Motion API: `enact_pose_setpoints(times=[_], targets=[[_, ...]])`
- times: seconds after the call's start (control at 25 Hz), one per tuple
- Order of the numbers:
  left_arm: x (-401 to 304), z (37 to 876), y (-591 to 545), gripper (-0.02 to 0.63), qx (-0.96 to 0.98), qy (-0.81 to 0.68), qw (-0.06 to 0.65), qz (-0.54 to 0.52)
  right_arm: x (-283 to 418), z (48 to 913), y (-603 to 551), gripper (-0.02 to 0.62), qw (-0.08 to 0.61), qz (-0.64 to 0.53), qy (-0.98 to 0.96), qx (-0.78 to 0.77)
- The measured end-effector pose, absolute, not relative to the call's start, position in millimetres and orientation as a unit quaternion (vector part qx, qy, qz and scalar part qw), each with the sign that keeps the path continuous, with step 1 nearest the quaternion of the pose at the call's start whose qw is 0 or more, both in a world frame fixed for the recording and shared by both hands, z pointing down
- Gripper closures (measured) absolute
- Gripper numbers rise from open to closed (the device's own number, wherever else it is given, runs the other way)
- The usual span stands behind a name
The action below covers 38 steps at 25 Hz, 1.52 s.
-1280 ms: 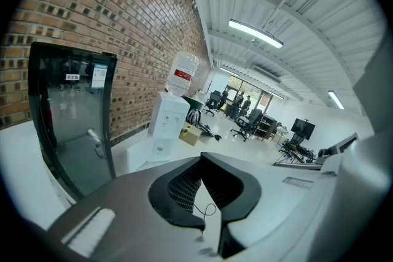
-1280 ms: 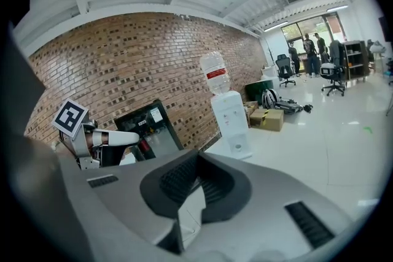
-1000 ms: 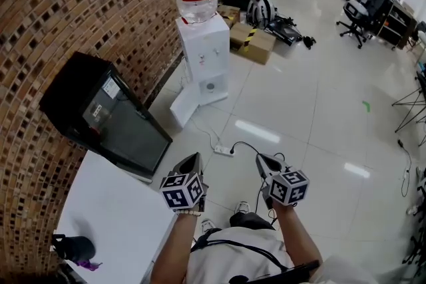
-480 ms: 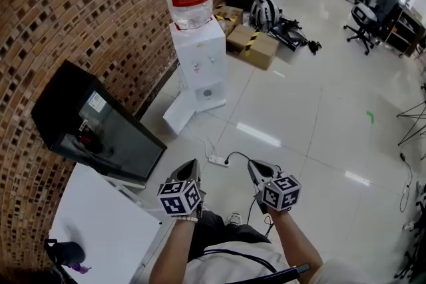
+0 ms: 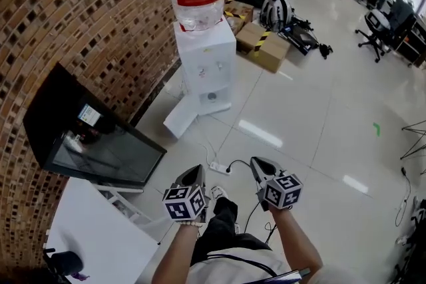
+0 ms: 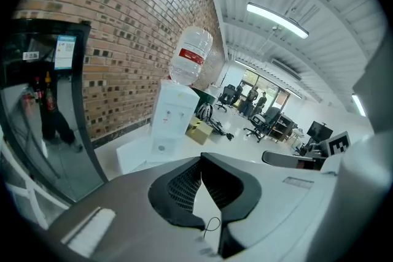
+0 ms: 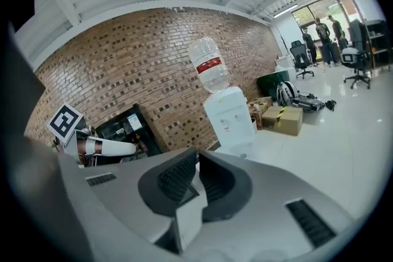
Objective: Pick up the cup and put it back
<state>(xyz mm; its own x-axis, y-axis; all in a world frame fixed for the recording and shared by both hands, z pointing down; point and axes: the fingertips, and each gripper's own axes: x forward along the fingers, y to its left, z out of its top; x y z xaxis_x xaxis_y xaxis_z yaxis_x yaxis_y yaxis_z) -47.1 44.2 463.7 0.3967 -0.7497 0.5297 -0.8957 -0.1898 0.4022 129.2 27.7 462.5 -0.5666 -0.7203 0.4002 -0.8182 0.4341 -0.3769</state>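
A dark cup [image 5: 65, 261] stands on the white table [image 5: 100, 229] at the bottom left corner of the head view, well behind and to the left of both grippers. My left gripper [image 5: 196, 173] and right gripper [image 5: 259, 164] are held side by side over the floor, pointing towards the water dispenser [image 5: 203, 53]. In the left gripper view the left gripper [image 6: 199, 160] has its jaws together with nothing between them. The right gripper [image 7: 198, 154] also shows its tips meeting and empty, its jaws just starting to open.
A black glass-door cabinet [image 5: 90, 143] stands by the brick wall on the left. A power strip [image 5: 218, 168] and cable lie on the tiled floor just ahead. Cardboard boxes [image 5: 269, 50], a helmet and office chairs [image 5: 383, 20] are farther back.
The view has swung away from the table: the table and cup have slid into the bottom left corner. Both grippers keep their side-by-side pose, now over the floor.
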Motion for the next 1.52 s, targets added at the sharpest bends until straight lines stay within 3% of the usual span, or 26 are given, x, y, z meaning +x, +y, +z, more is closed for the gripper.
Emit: enact_pose_setpoints(times=[0.28,0.44,0.68,1.0,1.52], targets=[[-55,477,-30,0.606,0.758,-0.540,0.350,0.102,138,477,-67,0.439,0.120,0.261,-0.834,0.472],[-59,490,-64,0.606,0.755,-0.544,0.354,0.096,135,490,-115,0.313,0.131,0.247,-0.832,0.479],[-61,520,-101,0.606,0.745,-0.547,0.373,0.083,118,511,-175,0.250,0.143,0.230,-0.839,0.471],[-56,589,-154,0.606,0.735,-0.554,0.382,0.085,109,610,-252,0.229,0.197,0.215,-0.846,0.447],[-80,782,-301,0.606,0.722,-0.589,0.356,0.074,95,869,-391,0.204,0.280,0.185,-0.859,0.385]])
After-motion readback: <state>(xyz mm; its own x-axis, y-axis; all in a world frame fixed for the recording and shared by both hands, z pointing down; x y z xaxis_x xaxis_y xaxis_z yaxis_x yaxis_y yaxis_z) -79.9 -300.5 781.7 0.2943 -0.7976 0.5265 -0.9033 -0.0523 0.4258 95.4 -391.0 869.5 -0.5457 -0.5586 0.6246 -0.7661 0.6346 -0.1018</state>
